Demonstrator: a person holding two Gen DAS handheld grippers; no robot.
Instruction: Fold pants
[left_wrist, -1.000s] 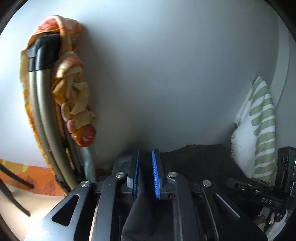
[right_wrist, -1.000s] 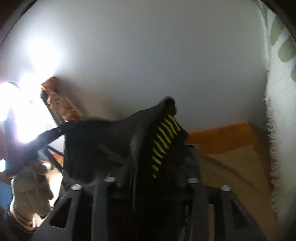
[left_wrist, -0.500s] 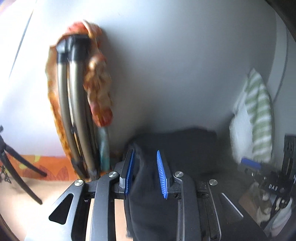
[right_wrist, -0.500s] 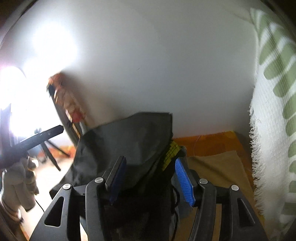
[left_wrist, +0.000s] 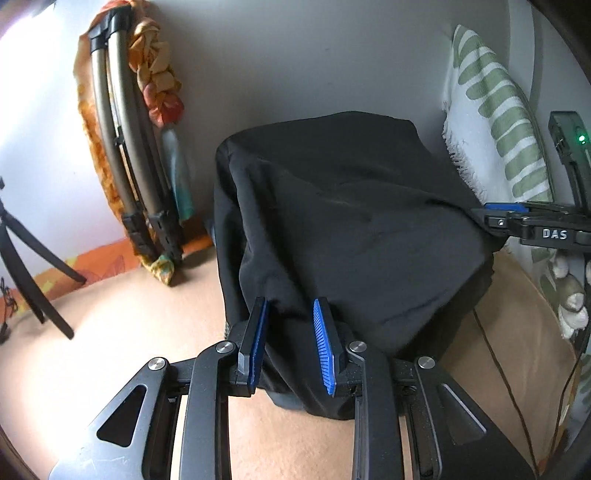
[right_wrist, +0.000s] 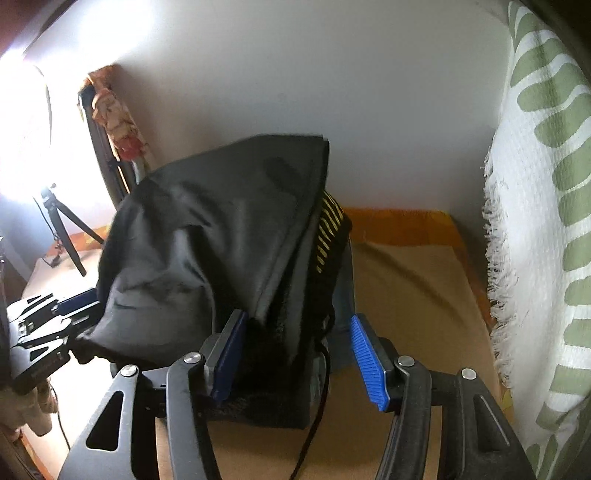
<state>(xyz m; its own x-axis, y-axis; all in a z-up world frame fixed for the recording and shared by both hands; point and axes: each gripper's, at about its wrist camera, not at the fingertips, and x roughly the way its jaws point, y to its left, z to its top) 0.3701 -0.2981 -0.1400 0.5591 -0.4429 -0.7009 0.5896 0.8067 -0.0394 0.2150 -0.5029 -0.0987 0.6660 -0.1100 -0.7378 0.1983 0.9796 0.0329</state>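
Both the left gripper (left_wrist: 288, 336) and the right gripper (right_wrist: 295, 354) stand wide, probably releasing the black pants (left_wrist: 351, 221) onto the tan bed (left_wrist: 110, 332).

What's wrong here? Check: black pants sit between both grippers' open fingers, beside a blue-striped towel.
The towel has green stripes, not blue: see the right wrist view. The black pants do sit between the open fingers of the left gripper and right gripper.

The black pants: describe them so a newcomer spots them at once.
On the tan bed cover before the grey wall, the black pants lie bunched between the two open hand-held grippers. Unlike the green-striped white towel beside them, they are plain black with yellow stripes inside.
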